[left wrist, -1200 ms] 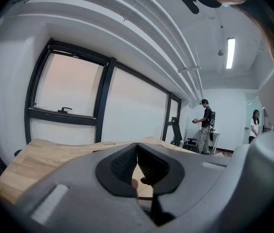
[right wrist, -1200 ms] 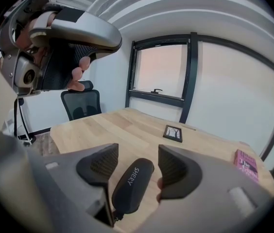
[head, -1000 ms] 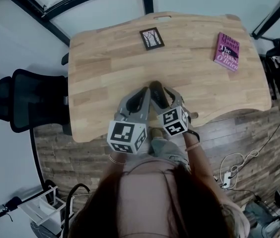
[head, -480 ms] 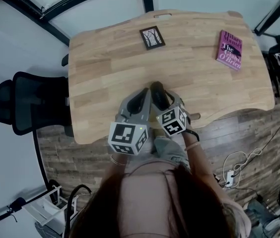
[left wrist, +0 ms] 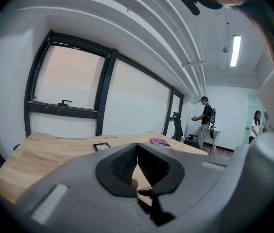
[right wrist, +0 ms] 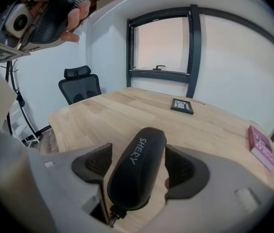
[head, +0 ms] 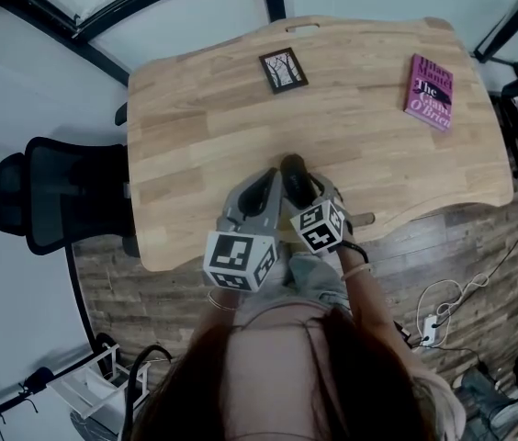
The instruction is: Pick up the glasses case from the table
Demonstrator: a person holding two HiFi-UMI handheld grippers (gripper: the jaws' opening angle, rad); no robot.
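**At the near table edge: my right claw opens around the case**

On my left side, beside the office chair (head: 57, 196), my left claw (left wrist: 137, 147) is clenched. Its pads meet at the tips with nothing between them, and it hangs over the near part of the table (head: 195, 136).

Further to the right, my right claw (right wrist: 139, 169) points down at the glasses case (right wrist: 142, 149), and its jaws are opening. The case is between them, lengthwise, close to the table edge. One pad stands clearly apart from the shell and the other is much nearer, so I hold nothing yet.

I think the shell is smooth and rounded, so it can slip. I should centre it first, close both pads evenly on the long flanks, then lift straight up.

The picture frame (head: 283, 70) and the pink book (head: 429, 92) lie well apart from it.
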